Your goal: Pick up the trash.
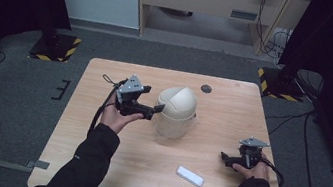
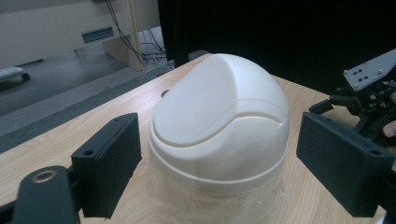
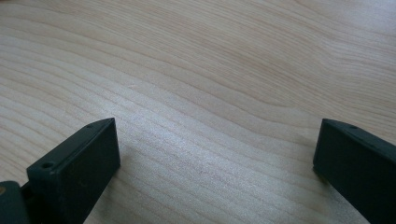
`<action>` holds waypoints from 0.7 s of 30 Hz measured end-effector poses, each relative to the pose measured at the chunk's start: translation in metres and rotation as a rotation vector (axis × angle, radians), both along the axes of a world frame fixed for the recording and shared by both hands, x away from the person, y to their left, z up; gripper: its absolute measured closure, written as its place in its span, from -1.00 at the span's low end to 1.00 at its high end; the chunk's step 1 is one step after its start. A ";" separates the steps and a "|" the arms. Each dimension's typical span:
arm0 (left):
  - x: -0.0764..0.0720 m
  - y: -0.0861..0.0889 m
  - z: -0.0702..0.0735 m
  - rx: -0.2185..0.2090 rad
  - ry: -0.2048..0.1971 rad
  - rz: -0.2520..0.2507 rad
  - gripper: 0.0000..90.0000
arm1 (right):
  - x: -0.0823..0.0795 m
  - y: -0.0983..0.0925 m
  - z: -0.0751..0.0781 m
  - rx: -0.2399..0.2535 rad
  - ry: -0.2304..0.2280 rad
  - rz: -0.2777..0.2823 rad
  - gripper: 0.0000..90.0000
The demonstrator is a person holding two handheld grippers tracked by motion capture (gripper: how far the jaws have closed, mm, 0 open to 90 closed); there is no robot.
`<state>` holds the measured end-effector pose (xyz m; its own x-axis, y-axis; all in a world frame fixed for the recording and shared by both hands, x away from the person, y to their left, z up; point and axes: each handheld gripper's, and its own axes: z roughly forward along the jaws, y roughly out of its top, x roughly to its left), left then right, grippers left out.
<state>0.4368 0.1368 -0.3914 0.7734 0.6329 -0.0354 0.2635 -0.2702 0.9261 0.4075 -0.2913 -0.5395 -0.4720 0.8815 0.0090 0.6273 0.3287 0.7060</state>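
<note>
Cream-white domed plastic bin [image 1: 176, 110] with a swing lid and a clear liner stands near the middle of the pale wooden table [image 1: 92, 163], slightly toward the far side. Just left of it, the left gripper [image 1: 155, 110] has its jaws spread wide; in the left gripper view they flank the dome [image 2: 219, 121] without touching it, so the grasp looks not yet made. The right gripper [image 1: 225, 158] rests at the near right of the table, jaws apart over bare wood [image 3: 210, 93], well away from the bin. A small white flat block [image 1: 190, 176] lies untouched near the front edge. The bin's lower body is blurred behind its liner, and its contents cannot be seen.
</note>
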 end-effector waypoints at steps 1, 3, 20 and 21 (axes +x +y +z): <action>0.001 -0.002 -0.002 0.003 0.005 -0.003 -0.70 | 0.000 0.000 0.000 0.000 0.000 0.000 -0.98; 0.003 -0.006 -0.005 0.008 0.011 -0.010 -0.70 | 0.000 0.000 0.000 0.000 0.000 0.000 -0.99; 0.015 -0.031 -0.022 0.022 0.043 -0.045 -0.70 | 0.000 0.000 0.000 0.000 0.000 0.000 -0.99; 0.015 -0.032 -0.023 0.024 0.040 -0.046 -0.71 | 0.000 0.000 0.000 -0.001 0.000 0.001 -0.99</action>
